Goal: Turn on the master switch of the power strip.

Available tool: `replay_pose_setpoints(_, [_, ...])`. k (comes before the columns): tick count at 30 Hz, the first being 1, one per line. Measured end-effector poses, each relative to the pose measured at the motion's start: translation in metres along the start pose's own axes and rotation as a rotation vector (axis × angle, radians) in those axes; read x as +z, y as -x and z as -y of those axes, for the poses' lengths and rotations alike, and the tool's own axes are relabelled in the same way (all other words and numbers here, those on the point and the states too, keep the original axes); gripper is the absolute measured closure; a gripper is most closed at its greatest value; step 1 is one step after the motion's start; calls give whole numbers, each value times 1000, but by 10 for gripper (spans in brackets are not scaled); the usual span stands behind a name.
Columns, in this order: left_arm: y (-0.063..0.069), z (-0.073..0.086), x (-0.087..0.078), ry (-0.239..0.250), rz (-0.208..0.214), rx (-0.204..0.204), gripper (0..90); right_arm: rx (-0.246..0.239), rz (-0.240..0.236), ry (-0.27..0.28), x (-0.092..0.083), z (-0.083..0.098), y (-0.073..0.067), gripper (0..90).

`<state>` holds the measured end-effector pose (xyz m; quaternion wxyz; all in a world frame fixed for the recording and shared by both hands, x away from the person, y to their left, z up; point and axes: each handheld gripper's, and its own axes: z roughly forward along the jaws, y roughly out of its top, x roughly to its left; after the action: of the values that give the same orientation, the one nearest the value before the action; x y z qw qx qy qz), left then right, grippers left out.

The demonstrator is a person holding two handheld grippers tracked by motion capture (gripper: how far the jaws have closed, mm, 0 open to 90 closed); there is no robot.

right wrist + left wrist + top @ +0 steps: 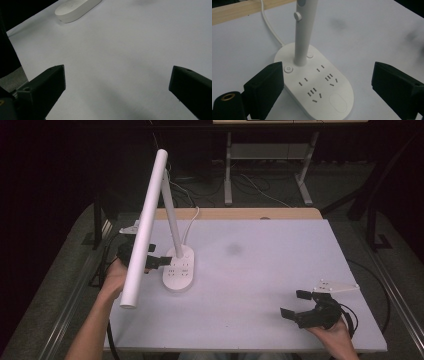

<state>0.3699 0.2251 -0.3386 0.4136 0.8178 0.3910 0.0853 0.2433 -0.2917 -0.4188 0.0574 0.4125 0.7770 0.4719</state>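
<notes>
The left gripper (325, 82) is standing with its jaws spread wide and gripping nothing — the oval white lamp base (317, 85) is lying on the table (372, 37) between and just ahead of them. In the left gripper view, one jaw is sitting right beside the base's edge, close to the round power button (288, 69); whether it is touching the base cannot be told. The other jaw is hanging well clear of the base's far side. The lamp's stem (303, 37) is rising from the base ahead of the jaws, and a white cord (270, 25) is trailing off behind it.

The right gripper (305, 304) is resting low over bare table, its jaws also gaping wide and holding nothing — in the right gripper view the lamp base is lying far ahead of them, off toward one side.
</notes>
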Motion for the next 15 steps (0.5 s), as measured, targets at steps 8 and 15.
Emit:
replay_pose_setpoints(8, [-11,-4,0,19,-22,-31,131,12,1,-5,-1,0,0,1])
replay_pose_setpoints(15, [-18,-5,3,28,-40,-55,145,9,6,4,-1,1,1,1])
